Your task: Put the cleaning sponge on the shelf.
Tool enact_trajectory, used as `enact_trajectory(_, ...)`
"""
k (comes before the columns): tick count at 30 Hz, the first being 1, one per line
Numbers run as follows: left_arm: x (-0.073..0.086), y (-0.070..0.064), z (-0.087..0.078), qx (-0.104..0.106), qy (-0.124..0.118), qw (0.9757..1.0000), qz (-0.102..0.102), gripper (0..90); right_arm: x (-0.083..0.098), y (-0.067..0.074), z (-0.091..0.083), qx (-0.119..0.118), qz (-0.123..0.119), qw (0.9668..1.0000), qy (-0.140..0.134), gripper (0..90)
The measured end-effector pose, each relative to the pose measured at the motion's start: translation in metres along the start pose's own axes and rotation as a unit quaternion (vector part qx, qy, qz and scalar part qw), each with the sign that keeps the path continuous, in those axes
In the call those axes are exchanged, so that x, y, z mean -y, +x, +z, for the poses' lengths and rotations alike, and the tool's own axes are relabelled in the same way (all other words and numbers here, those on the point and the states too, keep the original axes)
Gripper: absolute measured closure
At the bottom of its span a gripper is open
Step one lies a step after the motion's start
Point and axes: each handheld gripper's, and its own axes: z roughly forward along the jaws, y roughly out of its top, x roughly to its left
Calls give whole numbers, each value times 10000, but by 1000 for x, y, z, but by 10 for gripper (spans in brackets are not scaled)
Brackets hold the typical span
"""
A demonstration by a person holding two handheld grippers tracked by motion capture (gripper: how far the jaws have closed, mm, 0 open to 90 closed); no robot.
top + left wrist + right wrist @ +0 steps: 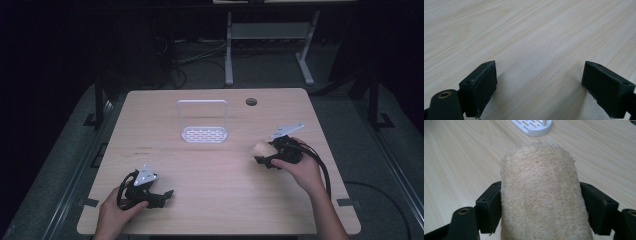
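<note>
Two jaws of the right gripper [540,205] clench a loofah [541,195], near the white rack [202,121]; left gripper [539,85] jaws gape, released, over the bench [215,200].

The high view is dim: only the table [210,165] is lit, from above, and the room around it sinks into black. Detail there is soft and grainy. Both gripper views are bright and even, with soft shadows under the jaws. The sponge [541,195] is sharp nearby, and the rack [534,126] behind it blurs slightly.
</note>
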Motion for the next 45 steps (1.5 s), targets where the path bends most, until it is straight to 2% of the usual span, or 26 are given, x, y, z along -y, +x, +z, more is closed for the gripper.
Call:
enact_trajectory(17, 0, 0, 0, -1, -17, 10000, -4, 121, -23, 10, 16, -167, -237, 9996, -46, 249)
enact_trajectory(19, 0, 0, 0, -2, -18, 10000, -3, 121, -24, 11, 16, -194, -196, 9996, -37, 249)
enact_trajectory(29, 0, 0, 0, -6, -11, 10000, -7, 121, -37, 16, 25, -251, -345, 9991, -37, 249)
enact_trajectory(34, 0, 0, 0, -8, -12, 10000, -6, 121, -41, 17, 28, -310, -322, 9990, -75, 249)
enact_trajectory(45, 0, 0, 0, 1, -12, 10000, -20, 121, -56, 22, 34, -376, -439, 9983, -87, 249)
